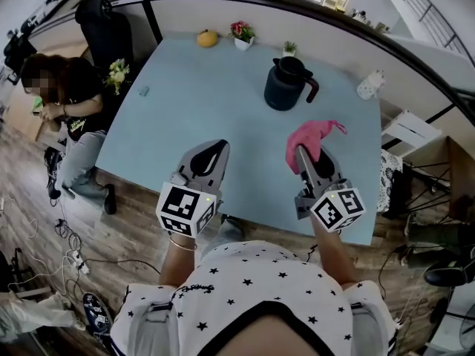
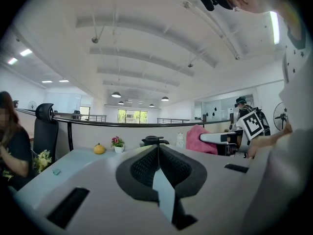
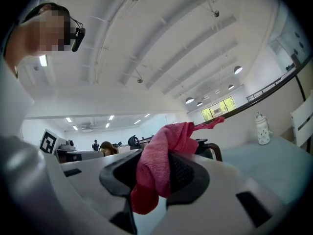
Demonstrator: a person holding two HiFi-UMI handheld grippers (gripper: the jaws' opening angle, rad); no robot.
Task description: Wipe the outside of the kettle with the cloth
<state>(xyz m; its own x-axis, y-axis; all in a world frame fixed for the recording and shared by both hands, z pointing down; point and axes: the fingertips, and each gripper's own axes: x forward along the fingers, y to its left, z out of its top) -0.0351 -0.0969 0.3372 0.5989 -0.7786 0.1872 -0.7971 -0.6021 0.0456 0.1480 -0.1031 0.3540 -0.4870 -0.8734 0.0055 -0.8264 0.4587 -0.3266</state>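
Table (image 1: 215, 87) bears kettle (image 1: 284, 86), whole only overhead; right gripper (image 3: 164, 176) jaws pinch cloth (image 3: 159, 153), left gripper (image 2: 157, 151) jaws together.

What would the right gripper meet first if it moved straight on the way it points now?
Probably the kettle: the right gripper, shut on the pink cloth, points across the bare table toward it, though depth is unclear.

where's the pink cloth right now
In the head view the pink cloth is at right, clamped in the right gripper over the near part of the blue table, with the dark kettle standing farther back.
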